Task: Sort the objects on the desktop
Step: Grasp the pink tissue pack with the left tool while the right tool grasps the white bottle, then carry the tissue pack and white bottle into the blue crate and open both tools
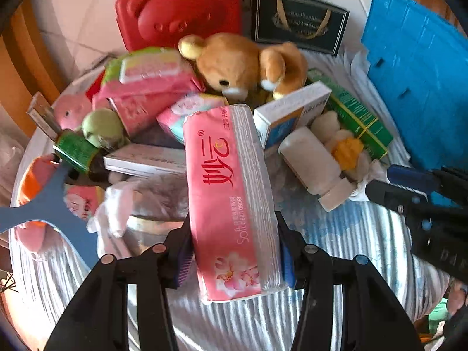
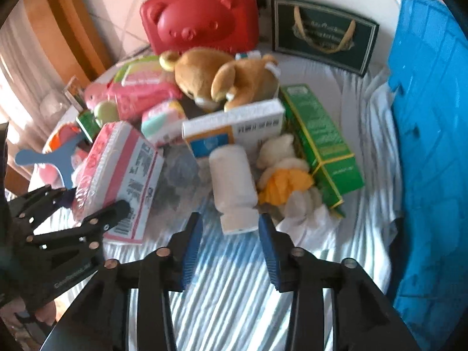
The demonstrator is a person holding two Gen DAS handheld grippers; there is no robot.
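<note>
The sorting looks barely begun. Most of the clutter sits in one heap on the table (image 2: 234,292), which wears a striped white cloth: a red bear-faced case (image 2: 201,14), a brown plush bear (image 2: 222,79), pink wipe packs (image 1: 146,79), a white and blue medicine box (image 2: 234,130), a long green box (image 2: 318,137), a small cream plush in a yellow skirt (image 2: 280,172) and a white bottle (image 2: 234,181) lying on its side. A blue crate (image 2: 433,146) stands at the right edge of the table, and I would guess things are meant to go there, though I cannot see inside it.

One item is in hand. The left gripper (image 1: 234,251) is pinching a pink tissue pack (image 1: 231,199) by its near end, its pads pressed against the two long sides, and the pack sticks out ahead of the fingers over the heap, seemingly lifted clear of the cloth. From the other side the same pack shows its barcode face, tilted.

The right gripper (image 2: 231,245) is spread and holds nothing. The white bottle lies just ahead of its fingertips, cap end toward them, roughly in line with the gap but not yet between the pads. That bottle seems the likely next pick.
</note>
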